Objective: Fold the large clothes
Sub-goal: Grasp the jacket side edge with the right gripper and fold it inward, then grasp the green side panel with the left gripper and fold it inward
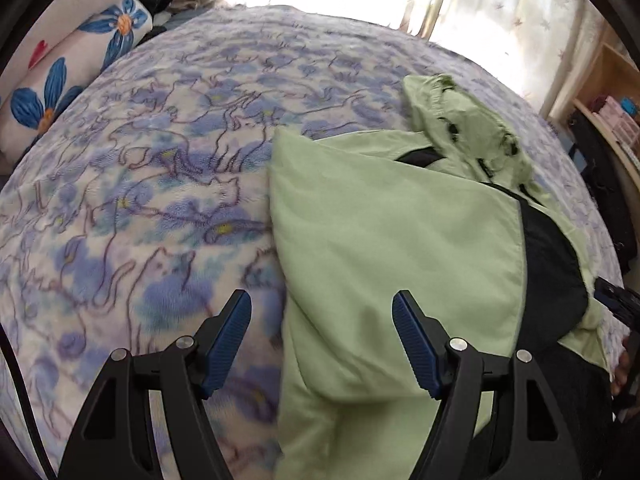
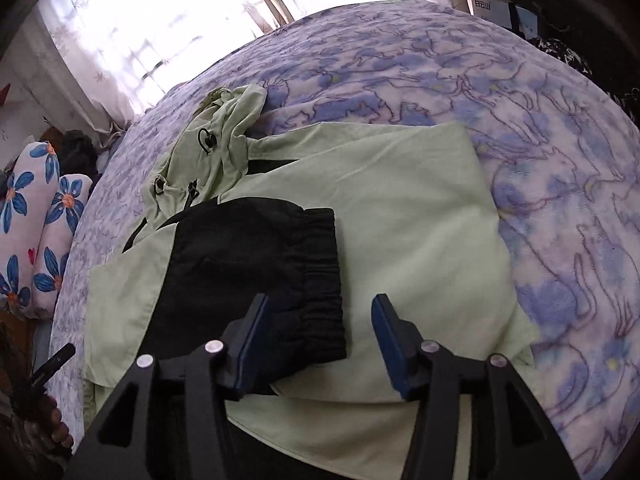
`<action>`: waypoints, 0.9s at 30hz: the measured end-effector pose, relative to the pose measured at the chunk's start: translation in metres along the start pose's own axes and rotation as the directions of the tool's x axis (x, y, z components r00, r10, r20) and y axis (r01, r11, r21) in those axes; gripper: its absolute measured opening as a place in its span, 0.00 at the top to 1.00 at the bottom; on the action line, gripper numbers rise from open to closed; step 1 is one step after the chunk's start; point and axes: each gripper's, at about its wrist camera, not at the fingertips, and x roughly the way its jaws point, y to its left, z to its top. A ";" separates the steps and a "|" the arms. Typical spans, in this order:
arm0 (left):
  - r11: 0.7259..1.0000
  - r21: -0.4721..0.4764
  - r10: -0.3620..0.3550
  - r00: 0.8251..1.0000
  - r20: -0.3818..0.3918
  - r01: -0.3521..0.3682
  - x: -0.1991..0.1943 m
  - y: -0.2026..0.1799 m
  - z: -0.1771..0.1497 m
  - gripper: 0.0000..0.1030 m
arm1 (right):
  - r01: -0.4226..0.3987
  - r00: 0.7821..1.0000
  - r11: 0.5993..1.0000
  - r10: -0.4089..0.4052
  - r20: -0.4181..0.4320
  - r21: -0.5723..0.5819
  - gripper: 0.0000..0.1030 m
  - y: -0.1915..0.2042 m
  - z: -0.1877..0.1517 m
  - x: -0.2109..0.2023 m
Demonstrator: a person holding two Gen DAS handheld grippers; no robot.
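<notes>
A light green jacket (image 1: 392, 240) with black panels lies partly folded on the bed; its hood (image 1: 460, 128) points to the far side. It also shows in the right wrist view (image 2: 408, 216), with a black sleeve and its gathered cuff (image 2: 316, 276) folded across the body. My left gripper (image 1: 322, 312) is open and empty above the jacket's left edge. My right gripper (image 2: 320, 320) is open and empty, just above the black cuff. The tip of the other gripper (image 1: 616, 300) shows at the right edge of the left wrist view.
The bed is covered by a blue and white floral fleece blanket (image 1: 160, 180). Flowered pillows (image 1: 60, 80) lie at the far left. A bright curtained window (image 2: 140, 20) is behind the bed. Wooden shelves (image 1: 600, 112) stand at the right.
</notes>
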 end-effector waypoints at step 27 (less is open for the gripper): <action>0.982 -0.019 0.186 0.981 0.046 -0.186 0.076 0.014 0.063 0.87 | 0.130 0.991 0.985 -0.128 0.029 -0.114 0.66 0.040 0.037 0.072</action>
